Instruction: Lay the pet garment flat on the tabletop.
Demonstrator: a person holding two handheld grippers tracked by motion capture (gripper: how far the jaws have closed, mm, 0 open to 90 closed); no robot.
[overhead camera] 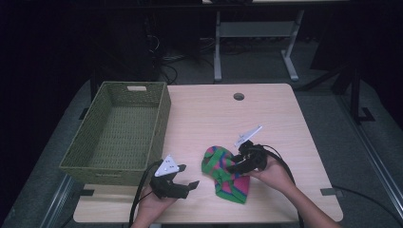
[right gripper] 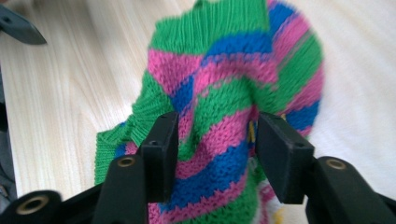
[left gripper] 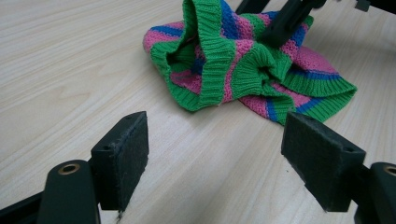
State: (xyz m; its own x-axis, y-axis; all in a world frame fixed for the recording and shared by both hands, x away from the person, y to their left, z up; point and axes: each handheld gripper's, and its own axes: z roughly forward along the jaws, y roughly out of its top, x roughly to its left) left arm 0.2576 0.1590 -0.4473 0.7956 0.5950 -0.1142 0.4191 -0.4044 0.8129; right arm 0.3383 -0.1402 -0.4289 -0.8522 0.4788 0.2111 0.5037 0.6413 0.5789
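A knitted piece striped in green, pink and blue (overhead camera: 223, 175) lies crumpled on the wooden table (overhead camera: 275, 118), near its front edge. My right gripper (overhead camera: 234, 166) reaches in from the right, low over the knit's upper part. In the right gripper view its jaws (right gripper: 217, 149) stand apart with a raised fold of the knit (right gripper: 219, 93) between them. My left gripper (overhead camera: 187, 175) is open just left of the knit, apart from it, with only bare table between its pads (left gripper: 215, 154). The left gripper view shows the knit (left gripper: 233, 65) ahead, with the right gripper's black jaws (left gripper: 285, 18) on its far side.
A green woven basket (overhead camera: 161, 118) with nothing in it stands on the table's left side, close behind the left gripper. A round cable hole (overhead camera: 238, 96) sits near the far edge. Bare tabletop lies between the basket and the knit.
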